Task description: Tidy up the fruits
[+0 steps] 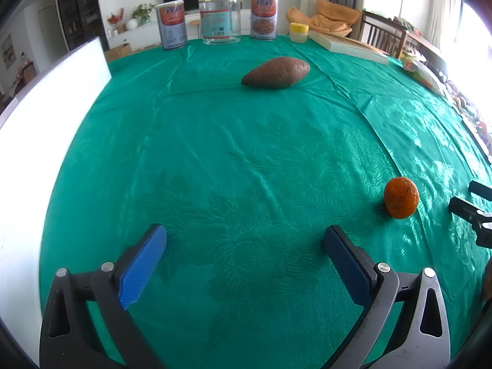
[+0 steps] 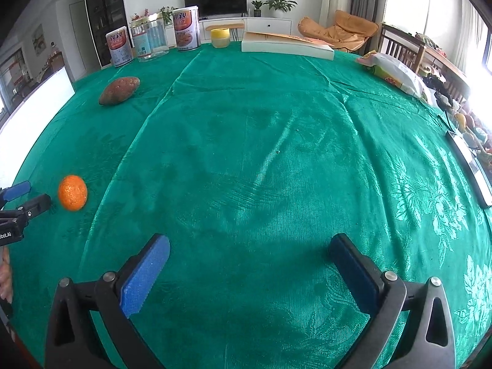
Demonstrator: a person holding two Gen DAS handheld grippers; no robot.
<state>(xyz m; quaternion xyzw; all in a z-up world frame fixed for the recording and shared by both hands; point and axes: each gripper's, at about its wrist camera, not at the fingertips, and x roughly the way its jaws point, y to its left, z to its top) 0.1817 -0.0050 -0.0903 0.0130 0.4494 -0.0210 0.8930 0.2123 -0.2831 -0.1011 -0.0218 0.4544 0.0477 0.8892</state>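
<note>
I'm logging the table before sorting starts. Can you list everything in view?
orange: 1, orange, near edge, between the grippers
sweet potato: 1, brown, mid-table, far left
tins: 2, red-and-grey labels, far edge
jar: 1, clear, gold lid, between the tins
tub: 1, yellow lid, far edge
book: 1, white, far edge
bag: 1, white, far right
tablecloth: 1, green
left gripper: blue fingers, open, empty
right gripper: blue fingers, open, empty

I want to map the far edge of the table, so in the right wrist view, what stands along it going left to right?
Left printed can → clear jar → second printed can → yellow-lidded jar → white book → snack bag.
</note>
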